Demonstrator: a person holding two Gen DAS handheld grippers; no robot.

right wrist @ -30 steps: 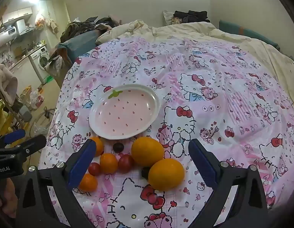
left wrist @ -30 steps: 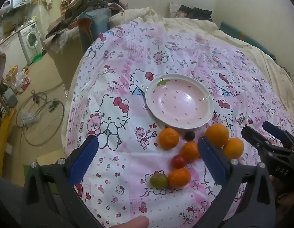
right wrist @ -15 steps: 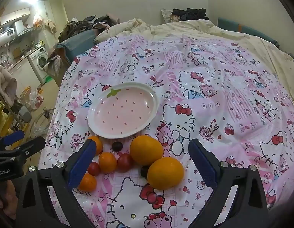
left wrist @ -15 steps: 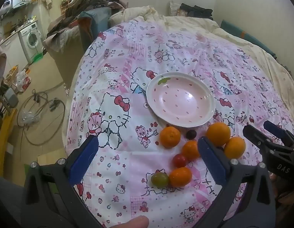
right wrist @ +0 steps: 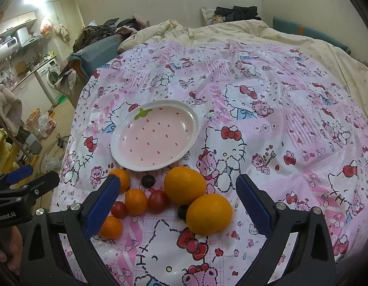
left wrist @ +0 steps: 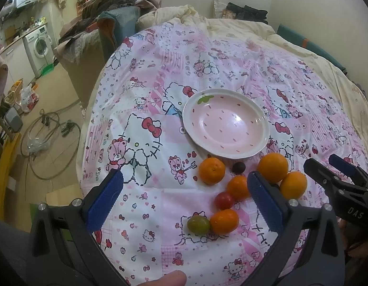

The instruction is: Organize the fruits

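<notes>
A pink strawberry-patterned plate (left wrist: 225, 104) (right wrist: 126, 157) lies empty on the Hello Kitty sheet. Near its front edge sit two big oranges (left wrist: 272, 167) (right wrist: 209, 211), several small oranges (left wrist: 212, 170) (right wrist: 135, 201), red tomatoes (left wrist: 224, 200) (right wrist: 157, 201), a green tomato (left wrist: 198, 224) and a dark plum (left wrist: 238, 167) (right wrist: 148, 181). My left gripper (left wrist: 184, 205) is open and empty, hovering over the fruit's left side. My right gripper (right wrist: 175, 207) is open and empty, straddling the big oranges; it also shows in the left wrist view (left wrist: 336, 174).
The bed's left edge drops to a floor with cables (left wrist: 50, 138), a washing machine (left wrist: 39, 45) and clutter. A heap of clothes (left wrist: 107, 7) lies at the far left. Cream bedding (right wrist: 267, 33) lies beyond the sheet.
Both grippers have drifted slightly back and up; the plate and fruit sit a touch lower and closer in view. No fruit has moved.
</notes>
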